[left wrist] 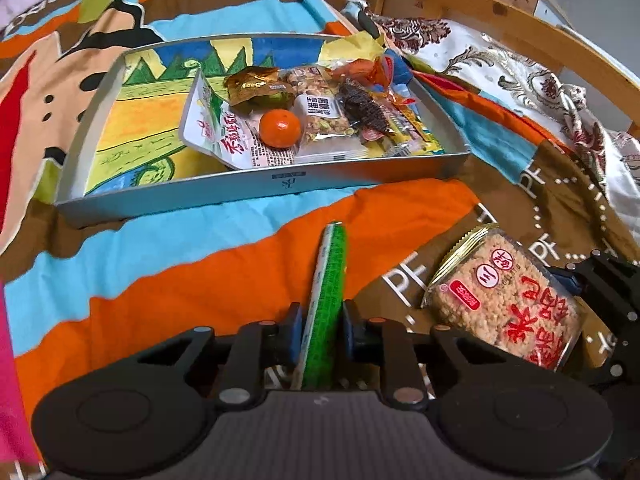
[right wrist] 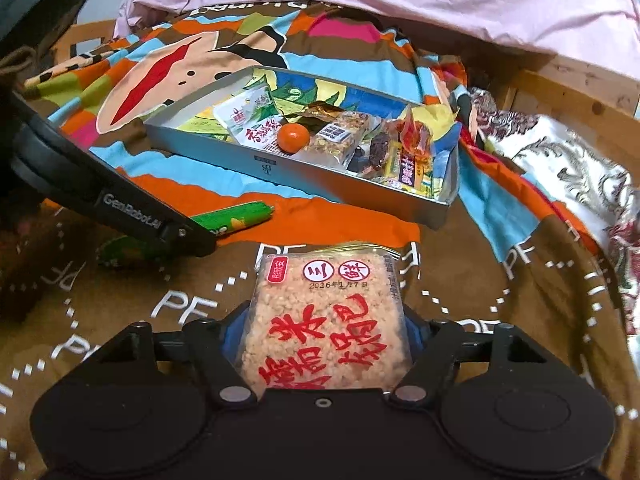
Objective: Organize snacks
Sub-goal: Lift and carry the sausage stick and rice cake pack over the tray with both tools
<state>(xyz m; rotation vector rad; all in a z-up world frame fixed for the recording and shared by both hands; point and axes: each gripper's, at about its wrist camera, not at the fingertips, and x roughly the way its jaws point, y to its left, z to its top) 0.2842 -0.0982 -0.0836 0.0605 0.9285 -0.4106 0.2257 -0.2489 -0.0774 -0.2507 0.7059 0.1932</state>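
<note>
The left gripper [left wrist: 322, 332] has its jaws clamped on a slim green snack stick [left wrist: 326, 300], which juts straight toward twelve o'clock past the blue pads. The right gripper [right wrist: 326, 340] holds a clear-wrapped rice cracker pack [right wrist: 324, 320] across its width, the jaws standing wide with their pads against the pack's two sides. Both snacks sit low over the patterned bedspread [left wrist: 200, 256], with the cracker pack at about three o'clock from the green stick. Farther out, at twelve o'clock, lies the grey tray [left wrist: 256, 188], its right half crowded with wrapped snacks around a small orange [left wrist: 280, 128]; its left half shows only the painted lining. The risks, as I judge them: the thin stick is pinched near one end, so it could pivot or slide out on the way; the glossy cracker wrap may slip or the brittle contents crush under a tighter squeeze; and two grippers this close could bump on the way to the tray. Each gripper's body hides the held end of its snack, and the far pile's small wrappers are too jumbled to tell apart.
</note>
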